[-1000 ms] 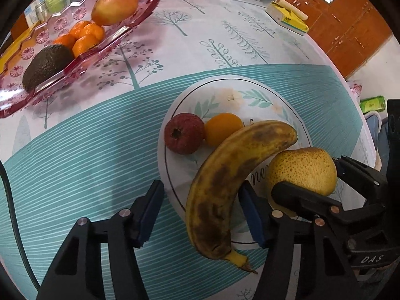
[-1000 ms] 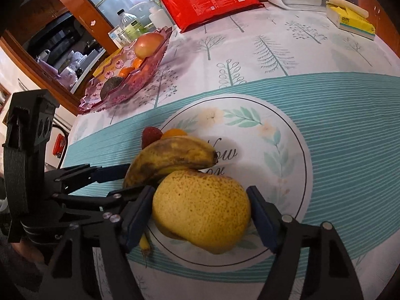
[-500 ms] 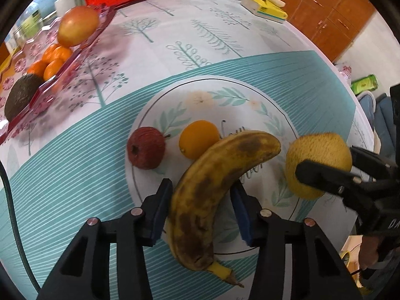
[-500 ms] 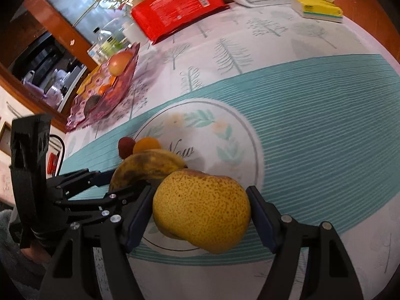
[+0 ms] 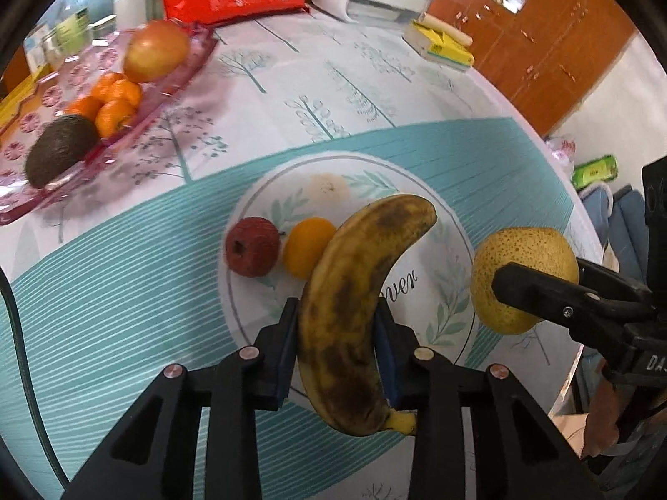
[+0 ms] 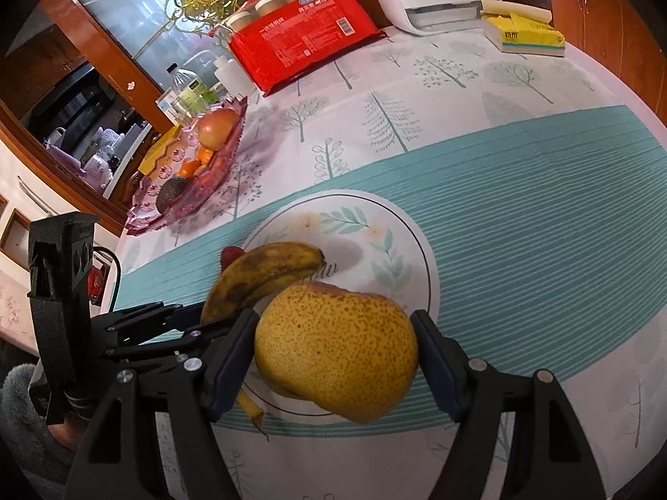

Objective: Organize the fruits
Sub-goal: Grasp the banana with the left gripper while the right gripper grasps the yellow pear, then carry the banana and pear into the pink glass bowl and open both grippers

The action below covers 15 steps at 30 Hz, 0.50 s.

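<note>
Left view: left gripper (image 5: 337, 343) had just closed, pads clamped on banana (image 5: 358, 304) mid-body, lifted above plate (image 5: 454, 233). Right view: right gripper (image 6: 333, 358) clamped on pear (image 6: 335, 350). Advice: carry both level toward tray (image 6: 227, 158), grip steady.

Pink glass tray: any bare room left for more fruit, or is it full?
Pink glass tray: far half crowded by the red-yellow apple, small oranges and dark avocado. The near strip beside them looks bare, as does the tree-print tablecloth alongside.

Black claw (image 5: 337, 354), blue pads (image 5: 285, 354), silver screws (image 5: 248, 352)
</note>
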Motion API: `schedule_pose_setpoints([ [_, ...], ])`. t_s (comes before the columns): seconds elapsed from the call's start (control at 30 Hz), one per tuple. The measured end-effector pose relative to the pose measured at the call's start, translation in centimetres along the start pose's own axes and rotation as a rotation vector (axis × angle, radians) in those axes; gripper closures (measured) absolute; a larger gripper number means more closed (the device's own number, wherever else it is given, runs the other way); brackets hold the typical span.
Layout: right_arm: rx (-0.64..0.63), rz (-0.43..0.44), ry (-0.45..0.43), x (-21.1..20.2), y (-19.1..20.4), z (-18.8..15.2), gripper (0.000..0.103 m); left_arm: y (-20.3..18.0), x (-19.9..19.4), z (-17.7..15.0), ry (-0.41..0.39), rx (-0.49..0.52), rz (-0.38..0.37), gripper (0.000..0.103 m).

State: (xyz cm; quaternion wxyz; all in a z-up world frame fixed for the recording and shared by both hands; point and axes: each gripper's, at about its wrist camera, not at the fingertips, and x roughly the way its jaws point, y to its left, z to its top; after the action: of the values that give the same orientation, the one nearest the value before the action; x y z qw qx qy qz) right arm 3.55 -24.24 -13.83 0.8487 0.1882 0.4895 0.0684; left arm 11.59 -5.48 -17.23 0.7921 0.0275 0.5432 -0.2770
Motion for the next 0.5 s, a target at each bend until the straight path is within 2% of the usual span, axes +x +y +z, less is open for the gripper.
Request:
schedule_pose_setpoints([
  [0.23, -0.023, 0.029, -0.020, -1.5, 2.1, 0.9, 0.029, 1.1, -4.9, 0.0, -0.073, -0.046, 0.019, 0.071],
  [0.5, -0.136, 0.099, -0.069, -3.6, 7.8, 4.6, 0.029, 4.4, -12.9, 2.1, -0.184, -0.120, 0.080, 0.071],
])
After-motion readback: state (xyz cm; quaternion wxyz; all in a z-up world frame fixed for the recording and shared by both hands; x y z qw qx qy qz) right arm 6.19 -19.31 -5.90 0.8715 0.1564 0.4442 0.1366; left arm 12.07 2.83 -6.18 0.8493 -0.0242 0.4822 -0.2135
